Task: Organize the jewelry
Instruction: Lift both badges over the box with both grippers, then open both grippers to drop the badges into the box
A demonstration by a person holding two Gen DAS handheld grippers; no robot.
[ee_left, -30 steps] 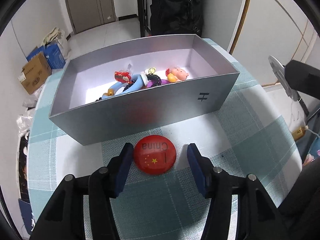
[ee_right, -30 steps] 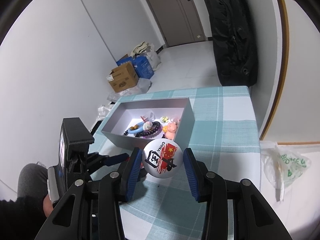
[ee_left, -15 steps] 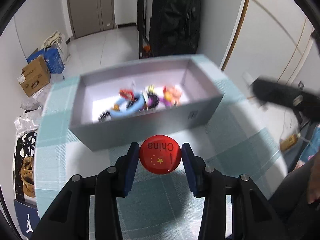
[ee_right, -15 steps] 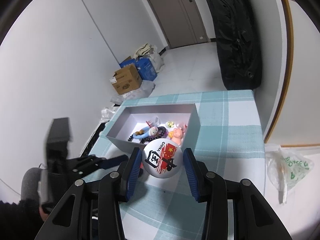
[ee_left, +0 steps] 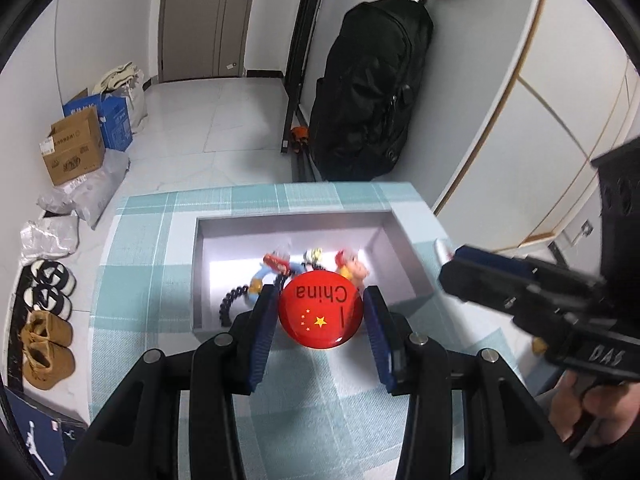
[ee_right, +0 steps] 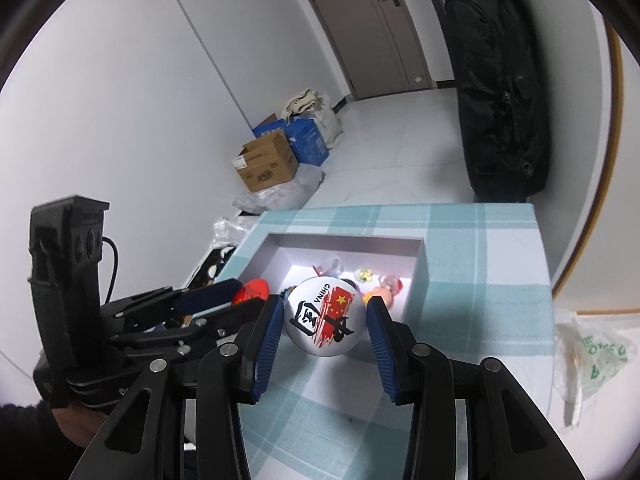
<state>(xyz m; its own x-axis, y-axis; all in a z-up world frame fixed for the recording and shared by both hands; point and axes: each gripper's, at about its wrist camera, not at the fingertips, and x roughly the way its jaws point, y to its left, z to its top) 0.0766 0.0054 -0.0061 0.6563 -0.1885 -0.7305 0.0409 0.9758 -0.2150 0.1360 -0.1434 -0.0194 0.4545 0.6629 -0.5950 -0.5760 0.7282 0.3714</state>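
Note:
A round red badge (ee_left: 320,320) marked "China" hangs above the near wall of the grey box (ee_left: 296,216), and my left gripper (ee_left: 321,292) is shut on its edges. My right gripper (ee_right: 325,300) is shut on a white badge (ee_right: 325,322) with a red flag print, held over the table just before the same grey box (ee_right: 418,276). Several colourful trinkets (ee_left: 276,264) and a dark bead string (ee_left: 232,300) lie inside the box. In the right wrist view the left gripper (ee_right: 240,300) comes in from the left with the red badge (ee_right: 252,291). The right gripper (ee_left: 456,264) shows at the right of the left wrist view.
The box stands on a table with a teal checked cloth (ee_right: 480,248), whose far edge and right edge are close to it. A tall black bag (ee_left: 368,92), cardboard boxes (ee_left: 74,152) and shoes (ee_left: 48,344) are on the floor. A plastic bag (ee_right: 592,352) lies at the right.
The left gripper closed on the red badge, which lay on the cloth, and lifted it up over the box's near wall. The right gripper, still holding the white badge, drew nearer the box.

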